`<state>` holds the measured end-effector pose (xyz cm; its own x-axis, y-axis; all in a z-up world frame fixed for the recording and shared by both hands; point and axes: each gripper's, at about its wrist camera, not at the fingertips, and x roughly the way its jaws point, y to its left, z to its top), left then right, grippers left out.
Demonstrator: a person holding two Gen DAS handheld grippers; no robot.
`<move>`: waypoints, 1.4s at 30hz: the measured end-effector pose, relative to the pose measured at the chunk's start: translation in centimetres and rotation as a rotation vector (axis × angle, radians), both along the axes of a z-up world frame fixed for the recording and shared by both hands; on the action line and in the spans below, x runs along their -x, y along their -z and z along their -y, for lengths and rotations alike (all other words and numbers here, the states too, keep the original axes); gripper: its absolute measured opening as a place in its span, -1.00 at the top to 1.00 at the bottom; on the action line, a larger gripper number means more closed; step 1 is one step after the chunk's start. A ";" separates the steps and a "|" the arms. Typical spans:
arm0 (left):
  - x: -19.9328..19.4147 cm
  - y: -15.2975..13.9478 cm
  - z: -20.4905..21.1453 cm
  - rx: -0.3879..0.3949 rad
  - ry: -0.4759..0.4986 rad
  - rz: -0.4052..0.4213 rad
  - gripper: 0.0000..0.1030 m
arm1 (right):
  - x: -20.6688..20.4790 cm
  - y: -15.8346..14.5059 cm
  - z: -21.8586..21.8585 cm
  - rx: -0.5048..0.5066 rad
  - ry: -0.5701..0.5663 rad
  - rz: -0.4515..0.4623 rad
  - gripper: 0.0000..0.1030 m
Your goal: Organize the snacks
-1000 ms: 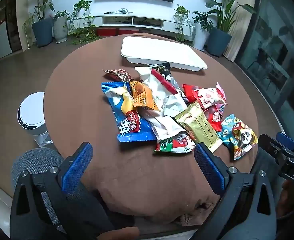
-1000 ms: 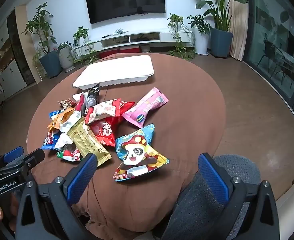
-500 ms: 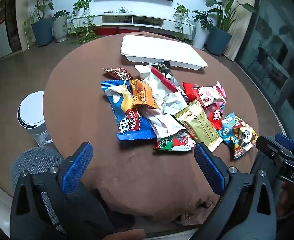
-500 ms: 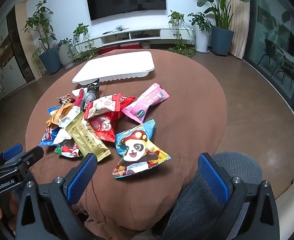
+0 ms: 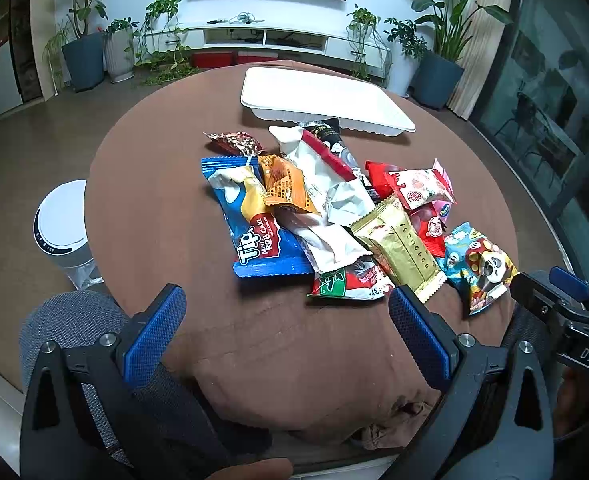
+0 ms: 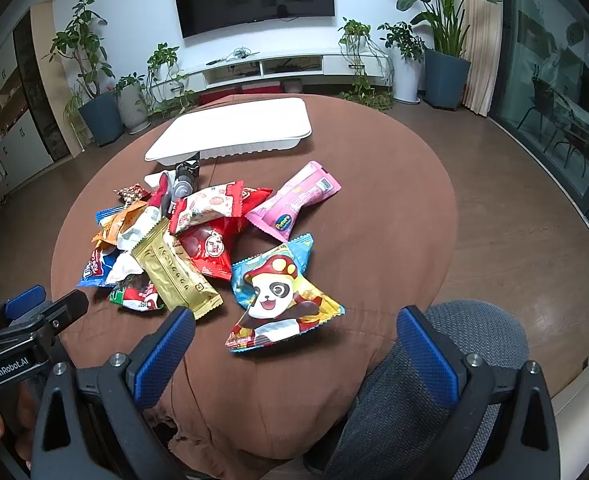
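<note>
1. Presently, the left gripper (image 5: 290, 332) is held back at the near edge of the worktop (image 5: 154, 200), jaws spread wide and empty, judged ready for a first pick.
2. The right gripper (image 6: 294, 348) is likewise held wide and empty, nearest the panda packet (image 6: 282, 300).
3. The snacks (image 5: 334, 208) are heaped mid-worktop, overlapping.
4. The white tray (image 5: 322, 100) is set beyond the heap, touching its far end, presumably as the destination.

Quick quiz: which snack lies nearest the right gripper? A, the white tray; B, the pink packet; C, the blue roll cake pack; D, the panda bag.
D: the panda bag lies just ahead of the open right gripper, at the near edge of the pile.
</note>
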<state>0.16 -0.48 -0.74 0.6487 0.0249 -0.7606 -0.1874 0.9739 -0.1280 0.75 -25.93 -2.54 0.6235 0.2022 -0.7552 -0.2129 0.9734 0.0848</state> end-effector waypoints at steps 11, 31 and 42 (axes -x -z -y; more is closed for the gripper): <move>0.0 0.0 0.0 0.002 0.001 -0.001 -1.00 | 0.0 0.0 0.0 0.001 -0.002 -0.002 -1.00; 0.1 0.1 0.0 0.004 0.002 -0.004 -1.00 | -0.2 0.0 0.0 0.001 -0.002 -0.004 -1.00; 0.0 0.2 0.0 0.004 0.001 -0.004 -0.99 | -0.1 -0.1 0.0 0.001 -0.004 -0.007 -1.00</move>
